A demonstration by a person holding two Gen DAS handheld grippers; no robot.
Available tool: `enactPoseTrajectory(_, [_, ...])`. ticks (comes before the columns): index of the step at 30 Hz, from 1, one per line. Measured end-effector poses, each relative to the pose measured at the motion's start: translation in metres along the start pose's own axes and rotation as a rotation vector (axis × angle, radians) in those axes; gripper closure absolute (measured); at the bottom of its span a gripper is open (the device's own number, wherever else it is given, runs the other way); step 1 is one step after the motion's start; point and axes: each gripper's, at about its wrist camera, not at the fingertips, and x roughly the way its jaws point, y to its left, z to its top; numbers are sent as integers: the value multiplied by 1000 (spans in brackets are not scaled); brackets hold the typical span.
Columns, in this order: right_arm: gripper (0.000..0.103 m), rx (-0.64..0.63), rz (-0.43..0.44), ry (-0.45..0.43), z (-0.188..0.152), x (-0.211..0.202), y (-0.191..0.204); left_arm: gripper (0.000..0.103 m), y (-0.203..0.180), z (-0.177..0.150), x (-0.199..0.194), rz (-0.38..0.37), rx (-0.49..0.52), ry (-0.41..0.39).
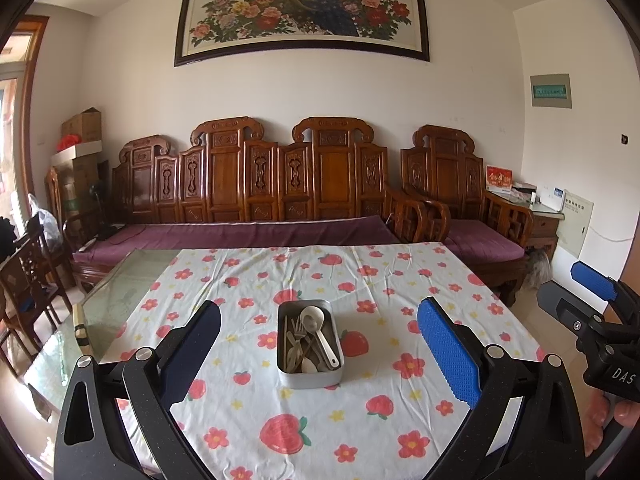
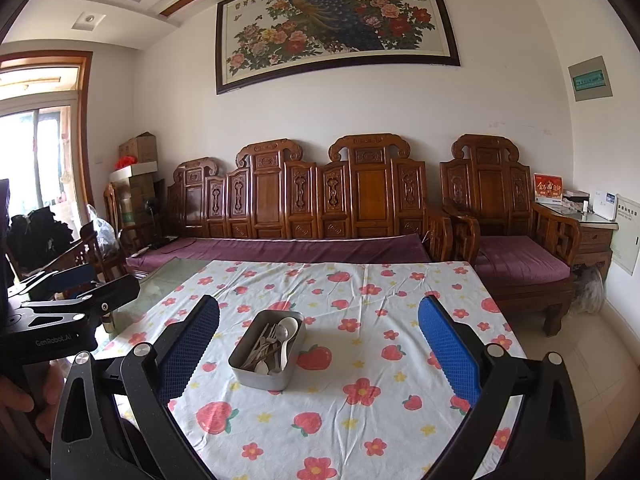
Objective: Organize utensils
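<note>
Both tongs are held released and empty above the near edge of the table. The left gripper (image 1: 320, 344) is seen with its blue dimpled pads spread wide, and the right gripper (image 2: 320, 344) is spread likewise; nothing is gripped by either.

At the centre of the tablecloth (image 1: 420, 280) a metal tin (image 1: 310, 378) is set, just ahead at twelve o'clock from the left gripper and slightly toward eleven o'clock from the right. Inside it the utensils (image 1: 306, 344) are piled loosely: a white spoon (image 1: 316, 330) with a round bowl and long handle, at least one pale fork, and other slender pieces that cannot be told apart.

The tin is rectangular with rounded corners and a dull grey, smooth wall. The cloth is thin, lightly creased fabric printed with red flowers and strawberries; bare glass tabletop (image 1: 116, 288) is shown at ten o'clock.

The pieces are judged light and stiff, and probably slick. They are tangled, so one lifted piece may drag others. The white spoon's handle, lying uppermost, is judged the best place to grip.
</note>
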Motion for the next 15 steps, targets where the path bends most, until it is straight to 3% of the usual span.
enactPoseTrajectory(15, [3, -3, 0, -1, 1, -1, 2, 8, -1, 0, 1, -1, 1, 0])
